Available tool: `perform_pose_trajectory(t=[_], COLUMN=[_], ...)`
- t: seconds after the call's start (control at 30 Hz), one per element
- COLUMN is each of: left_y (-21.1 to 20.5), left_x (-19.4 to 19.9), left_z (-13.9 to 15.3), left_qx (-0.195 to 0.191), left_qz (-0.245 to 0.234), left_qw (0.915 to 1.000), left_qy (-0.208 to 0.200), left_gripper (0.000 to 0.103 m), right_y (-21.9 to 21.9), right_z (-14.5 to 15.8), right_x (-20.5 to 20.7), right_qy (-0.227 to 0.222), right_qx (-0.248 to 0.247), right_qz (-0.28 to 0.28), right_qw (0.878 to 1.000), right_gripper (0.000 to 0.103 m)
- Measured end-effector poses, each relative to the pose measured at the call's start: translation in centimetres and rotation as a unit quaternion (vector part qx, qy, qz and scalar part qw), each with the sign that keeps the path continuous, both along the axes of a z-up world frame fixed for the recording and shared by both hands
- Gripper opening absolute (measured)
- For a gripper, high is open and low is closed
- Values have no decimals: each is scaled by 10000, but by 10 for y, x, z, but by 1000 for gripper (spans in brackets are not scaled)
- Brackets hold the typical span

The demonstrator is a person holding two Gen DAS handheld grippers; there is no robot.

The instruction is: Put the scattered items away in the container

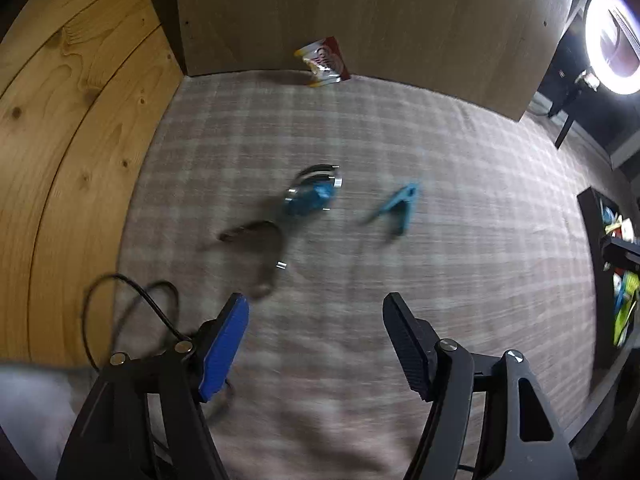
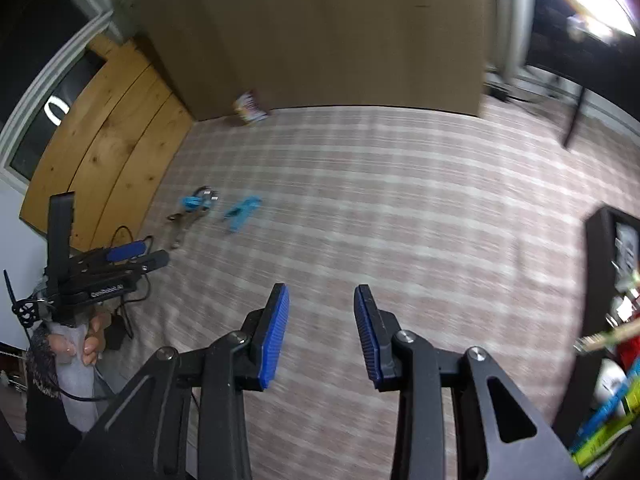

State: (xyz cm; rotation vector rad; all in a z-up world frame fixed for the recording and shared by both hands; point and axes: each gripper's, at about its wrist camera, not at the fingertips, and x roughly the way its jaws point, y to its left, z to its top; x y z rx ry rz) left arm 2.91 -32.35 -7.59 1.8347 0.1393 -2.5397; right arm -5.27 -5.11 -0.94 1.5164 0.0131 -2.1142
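On the checked cloth lie a blue clothes peg (image 1: pixel 394 206) (image 2: pixel 242 210), a blue item with metal rings and a dark strap (image 1: pixel 310 194) (image 2: pixel 196 202), and a red-and-white snack packet (image 1: pixel 326 62) (image 2: pixel 250 108) at the back panel. My left gripper (image 1: pixel 316 344) hangs open above the cloth, short of the peg, nothing between its fingers. It also shows in the right wrist view (image 2: pixel 138 256), held by a hand. My right gripper (image 2: pixel 322 332) is open and empty over bare cloth. The dark container (image 1: pixel 600 264) (image 2: pixel 600 272) with several colourful items stands at the right edge.
A wooden board (image 1: pixel 80 128) lies left of the cloth, and a tall brown panel (image 1: pixel 360 16) closes off the back. A black cable (image 1: pixel 132 296) loops near the left gripper. A ring light (image 1: pixel 612 40) glows at the upper right.
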Motion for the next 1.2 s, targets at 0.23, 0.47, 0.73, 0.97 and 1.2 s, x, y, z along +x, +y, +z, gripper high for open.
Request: perform_pose_trajectory(t=[0.23,0.47,0.73,0.97,1.2], left_y=[-10,-9,-12,-11,-13], left_x=[-31,-55,-61,-63,-61], left_z=[-24,-45,-54,-59,-58], left_qx=[-358,-627,-581,-424,-350], left_qz=[-603,-902,-1032,-1147,-1160], left_qw=[9974,9933,9923,9918,9921], left_qy=[-157,-345,-353,-356,-325], left_gripper=[68,68,68,62,43], right_y=[-78,-137,-159,-166,-188], right_z=[-29,-72,-104,-114,-113], right_x=[-30,-62,-79,-88,-81], right_qy=[-452,-992,-1543,-1730,-1374], right_qx=[92,380,394,374,785], right_qz=[384,485,-19,-383,-33], right_qw=[9982,9932,9872,9835,9874], right_gripper=[39,40,41,41,39])
